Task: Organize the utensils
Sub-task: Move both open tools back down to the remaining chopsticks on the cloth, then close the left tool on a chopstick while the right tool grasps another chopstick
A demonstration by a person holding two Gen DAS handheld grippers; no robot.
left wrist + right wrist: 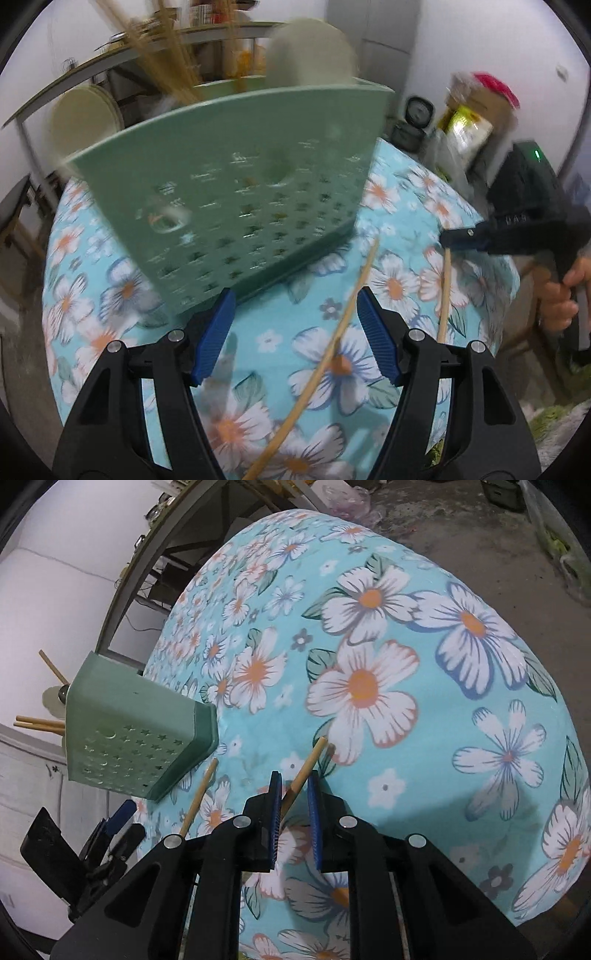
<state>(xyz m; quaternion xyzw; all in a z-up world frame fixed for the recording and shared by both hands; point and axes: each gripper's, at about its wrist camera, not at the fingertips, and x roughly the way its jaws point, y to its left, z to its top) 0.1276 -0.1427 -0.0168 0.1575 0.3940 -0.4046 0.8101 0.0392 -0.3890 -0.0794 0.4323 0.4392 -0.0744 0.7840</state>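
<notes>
While the left gripper (pixel 295 332) hangs with jaws spread wide over the floral tablecloth (pixel 280 343), one loose chopstick (pixel 332 343) lies slanting between its fingers, untouched. Beside it, the right gripper (pixel 293 805) has its blue pads narrowed around the second chopstick (pixel 308 762); whether they truly pinch it, I cannot tell. Just ahead stands the green perforated utensil holder (pixel 229 192), more chopsticks (pixel 162 55) poking out.

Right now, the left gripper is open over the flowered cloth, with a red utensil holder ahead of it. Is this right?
Not quite. The utensil holder is green, not red, as the left wrist view shows. The rest stands: the left gripper is open over the flowered cloth, with the holder ahead of it.
</notes>
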